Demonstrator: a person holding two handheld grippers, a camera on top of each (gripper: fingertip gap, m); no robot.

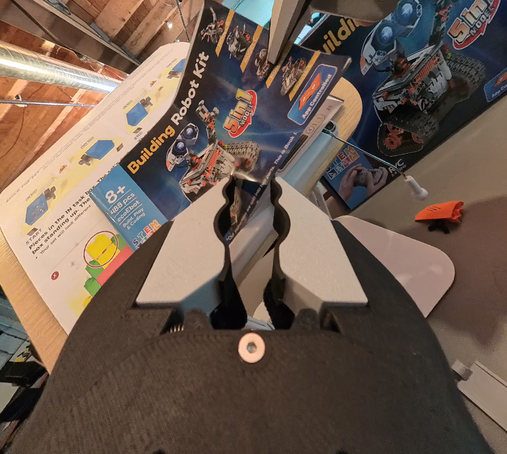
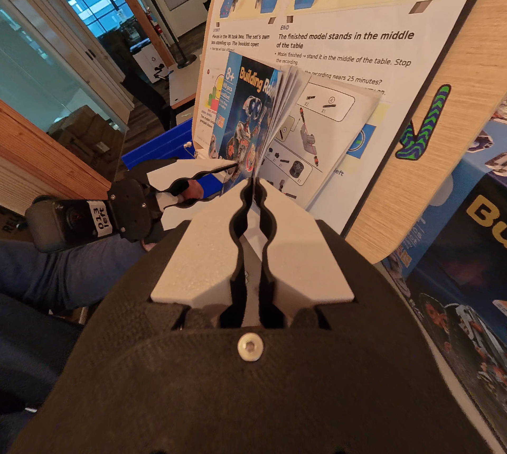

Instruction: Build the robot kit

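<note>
Both grippers are on the booklet (image 2: pixel 247 116), held up off the table (image 2: pixel 452 100) in front of the poster (image 2: pixel 343 37). Left gripper (image 1: pixel 251 180) pinches the cover's edge; right gripper (image 2: pixel 253 180) clamps the pages. Thin glossy paper: light, floppy, tears easily. Best gripped near the spine.

Our left gripper (image 2: pixel 235 166) reaches in from the left, its white fingers (image 2: pixel 192 166) pinched together at the tips. Our right gripper (image 2: pixel 253 180) points forward, tips closed tight. A blue-sleeved forearm (image 2: pixel 68 273) trails behind the left one.
</note>
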